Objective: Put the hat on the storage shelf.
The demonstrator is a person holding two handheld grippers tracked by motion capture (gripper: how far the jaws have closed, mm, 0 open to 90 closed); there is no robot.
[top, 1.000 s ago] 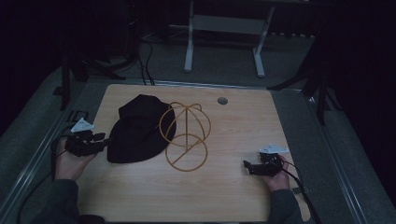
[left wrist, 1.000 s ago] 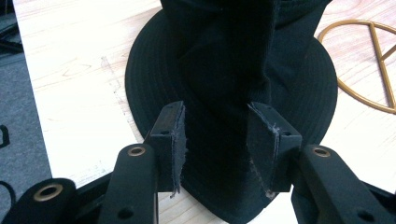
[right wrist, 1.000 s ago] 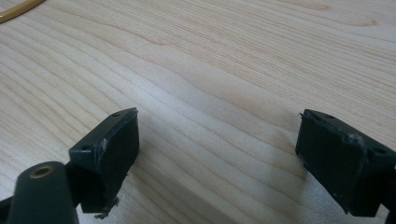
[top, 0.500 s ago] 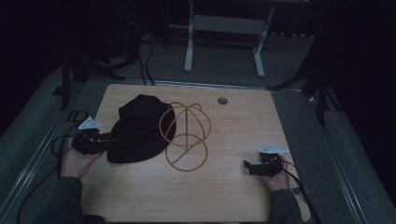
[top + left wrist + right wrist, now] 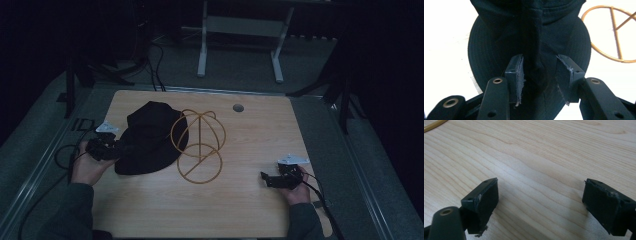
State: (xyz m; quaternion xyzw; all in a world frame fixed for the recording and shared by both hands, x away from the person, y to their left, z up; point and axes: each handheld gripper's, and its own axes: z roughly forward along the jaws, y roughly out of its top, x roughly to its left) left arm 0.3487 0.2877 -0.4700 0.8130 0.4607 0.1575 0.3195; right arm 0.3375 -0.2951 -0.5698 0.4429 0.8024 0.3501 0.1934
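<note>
My left tool (image 5: 540, 80), spread, straddles the hat's (image 5: 150, 137) 9 o'clock brim; right tool (image 5: 267, 179) spread, well apart.

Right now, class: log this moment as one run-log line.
left gripper: open, jaws astride a fold of black hat | right gripper: open, empty, over table | wire stand: beside hat

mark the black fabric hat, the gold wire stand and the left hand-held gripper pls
black fabric hat (image 5: 150, 137): high view, on its crown.
gold wire stand (image 5: 200, 163): high view, on its lower ring.
left hand-held gripper (image 5: 541, 75): left gripper view, midway between its fingertips.
</note>
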